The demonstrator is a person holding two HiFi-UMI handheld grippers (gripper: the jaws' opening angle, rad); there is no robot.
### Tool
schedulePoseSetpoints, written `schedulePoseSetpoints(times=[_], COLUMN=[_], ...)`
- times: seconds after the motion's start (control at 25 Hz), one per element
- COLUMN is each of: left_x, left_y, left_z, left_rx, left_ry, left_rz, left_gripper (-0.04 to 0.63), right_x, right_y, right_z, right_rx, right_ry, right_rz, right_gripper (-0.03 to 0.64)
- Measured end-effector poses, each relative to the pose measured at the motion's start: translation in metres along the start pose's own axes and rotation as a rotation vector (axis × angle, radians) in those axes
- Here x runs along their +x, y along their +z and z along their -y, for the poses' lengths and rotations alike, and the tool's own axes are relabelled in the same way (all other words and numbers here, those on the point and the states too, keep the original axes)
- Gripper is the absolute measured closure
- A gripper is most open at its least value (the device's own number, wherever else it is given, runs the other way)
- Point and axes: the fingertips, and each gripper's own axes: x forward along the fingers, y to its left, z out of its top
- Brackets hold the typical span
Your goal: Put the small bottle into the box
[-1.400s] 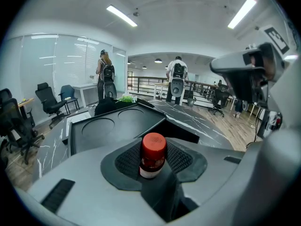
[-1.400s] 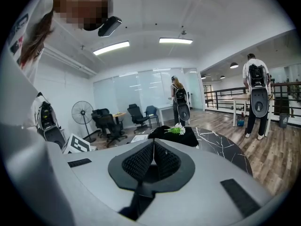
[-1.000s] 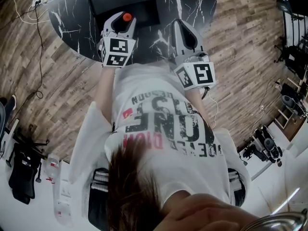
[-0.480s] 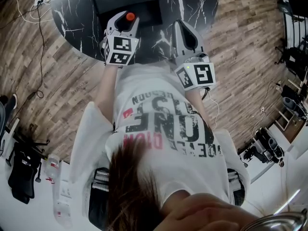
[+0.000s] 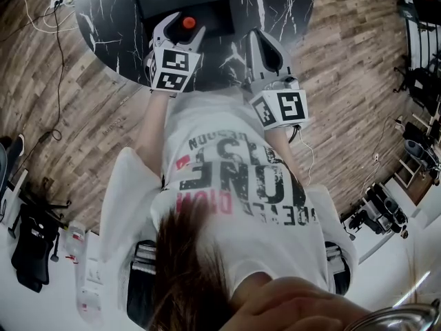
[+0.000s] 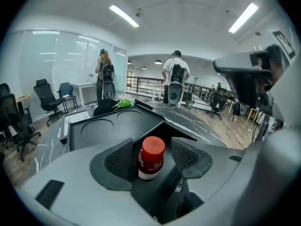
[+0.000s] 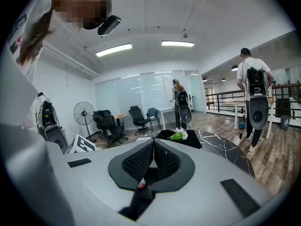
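Note:
The small bottle (image 6: 150,158), dark with a red cap (image 5: 187,23), stands upright in a recess at the near edge of the black box (image 6: 108,126) on the marbled black table (image 5: 103,19). My left gripper (image 6: 151,145) straddles it and its jaws have just been opening. The bottle is between the pads, with a clear gap on the right side. In the head view the left gripper (image 5: 180,21) reaches over the box (image 5: 207,9). My right gripper (image 5: 256,34) hovers at the table's edge to the right, shut (image 7: 153,142) with the pads together on nothing.
The box has round recesses (image 6: 96,127) further in. A small green plant (image 6: 123,102) lies at the table's far side. Two people with backpacks (image 6: 175,81) stand beyond the table, and office chairs (image 6: 47,98) stand at the left. Wood floor surrounds the table.
The left gripper's jaws have spread wider around the bottle, which stays upright in the box. The right gripper has not visibly moved.

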Motion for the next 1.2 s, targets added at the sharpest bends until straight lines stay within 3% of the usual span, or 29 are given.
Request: schedulePoseSetpoints(times=[0.68,1.2], left_x=[-0.015,-0.032], left_y=[0.02,0.036], left_z=[-0.004,-0.014], left_rx=[-0.004,-0.002], left_ry=[-0.006,0.058], left_rz=[0.05,0.099], left_gripper=[0.356,0.525], right_x=[0.007,0.011], right_y=[0.002,0.003], right_z=[-0.018,-0.03], right_rx=[0.008,0.003], right_ry=[0.026,0.05], right_rz=[0.014,0.015], right_gripper=[0.614,0.614])
